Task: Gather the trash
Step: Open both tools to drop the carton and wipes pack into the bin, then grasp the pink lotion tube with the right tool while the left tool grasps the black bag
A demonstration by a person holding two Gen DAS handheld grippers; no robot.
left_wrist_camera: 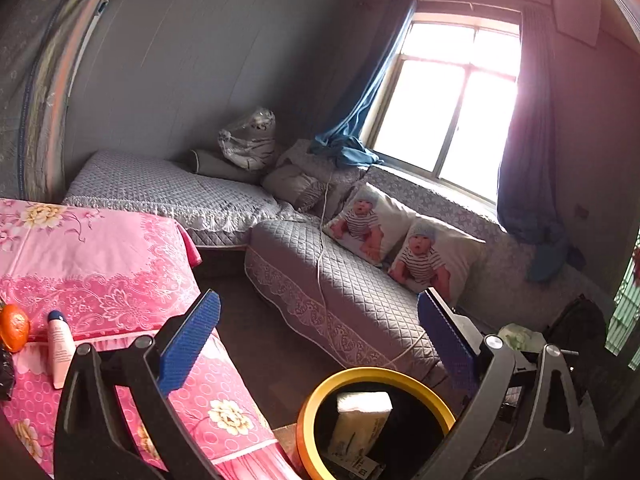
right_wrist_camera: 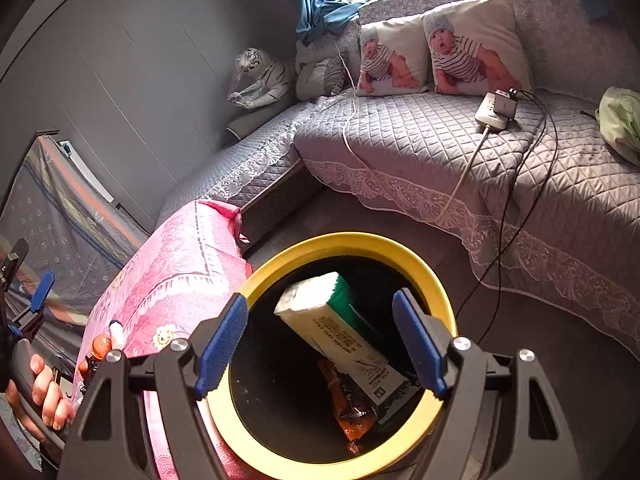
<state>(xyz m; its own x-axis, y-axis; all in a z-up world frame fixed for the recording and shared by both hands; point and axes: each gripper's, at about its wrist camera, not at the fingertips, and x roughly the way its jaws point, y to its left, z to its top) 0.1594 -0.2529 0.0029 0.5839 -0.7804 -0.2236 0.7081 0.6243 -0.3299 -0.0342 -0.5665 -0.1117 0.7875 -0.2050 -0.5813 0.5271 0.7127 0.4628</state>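
Note:
A yellow-rimmed bin with a black liner stands on the floor beside the pink-clothed table. Inside lie a pale tissue pack and an orange wrapper. My right gripper hangs open just above the bin's mouth, nothing between its fingers. My left gripper is wide open and empty, up over the table's edge, with the bin and tissue pack low in its view. On the table lie an orange, a white tube and a dark wrapper.
A grey quilted corner sofa runs behind the bin, with two baby-print cushions. A power strip on it trails cables down to the floor near the bin. A hand holds the left gripper's handle. A dark backpack stands at the right.

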